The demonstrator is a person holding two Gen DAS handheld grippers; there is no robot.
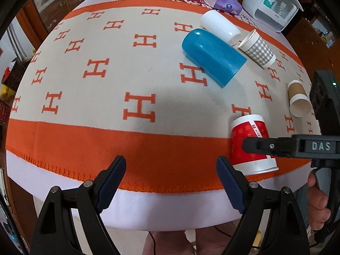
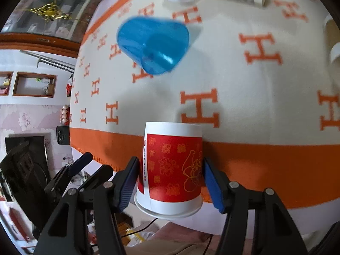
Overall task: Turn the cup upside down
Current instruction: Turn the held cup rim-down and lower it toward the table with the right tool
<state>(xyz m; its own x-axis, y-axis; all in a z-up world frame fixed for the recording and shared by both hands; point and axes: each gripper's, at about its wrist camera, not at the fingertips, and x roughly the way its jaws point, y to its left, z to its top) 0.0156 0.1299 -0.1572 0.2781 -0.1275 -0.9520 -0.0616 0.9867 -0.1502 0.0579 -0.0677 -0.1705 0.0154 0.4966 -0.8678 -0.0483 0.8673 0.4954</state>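
Paper cup (image 2: 172,167) between ribbed pads (image 2: 127,182)

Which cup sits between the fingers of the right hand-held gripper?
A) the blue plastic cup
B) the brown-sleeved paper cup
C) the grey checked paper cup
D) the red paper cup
D: in the right wrist view the right hand-held gripper has its blue pads against both sides of the red paper cup; the other cups lie apart on the blanket.

— What did your grippers look like?
— My left gripper (image 1: 171,177) and right gripper (image 2: 170,180) were black, with silver screws, blue textured pads (image 1: 230,186) and "DAS" lettering.
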